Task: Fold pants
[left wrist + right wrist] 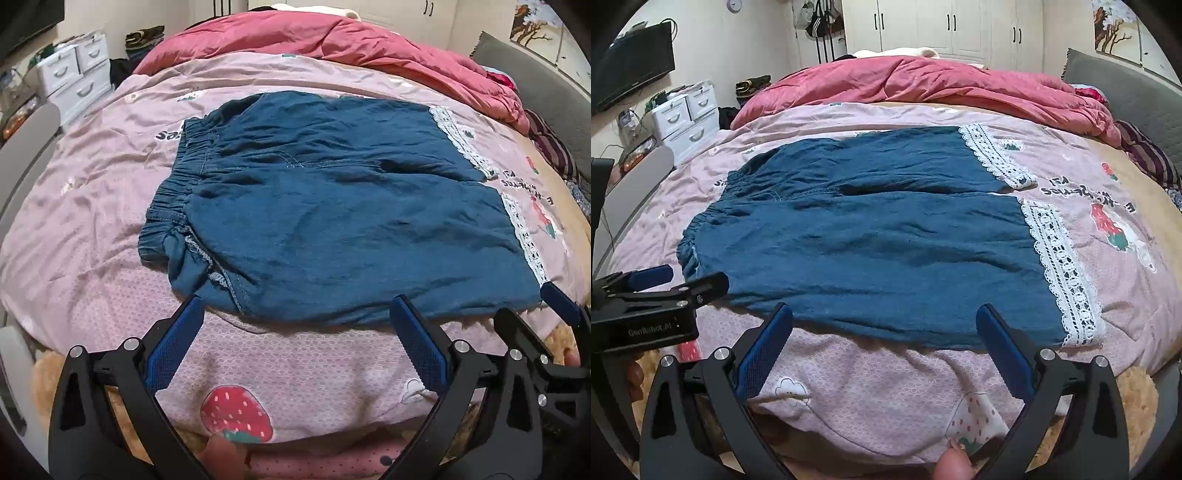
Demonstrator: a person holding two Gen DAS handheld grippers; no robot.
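Observation:
Blue pants with white lace hems lie flat on the pink bed cover, elastic waistband to the left, legs to the right. They also show in the right wrist view. My left gripper is open and empty, its fingertips at the near edge of the pants close to the waistband. My right gripper is open and empty at the near edge of the near leg, left of the lace hem. Each gripper shows in the other's view: the right, the left.
The pink printed bed cover covers the bed. A bunched red duvet lies at the far side. White drawers stand at the left, a grey headboard at the right, wardrobes behind.

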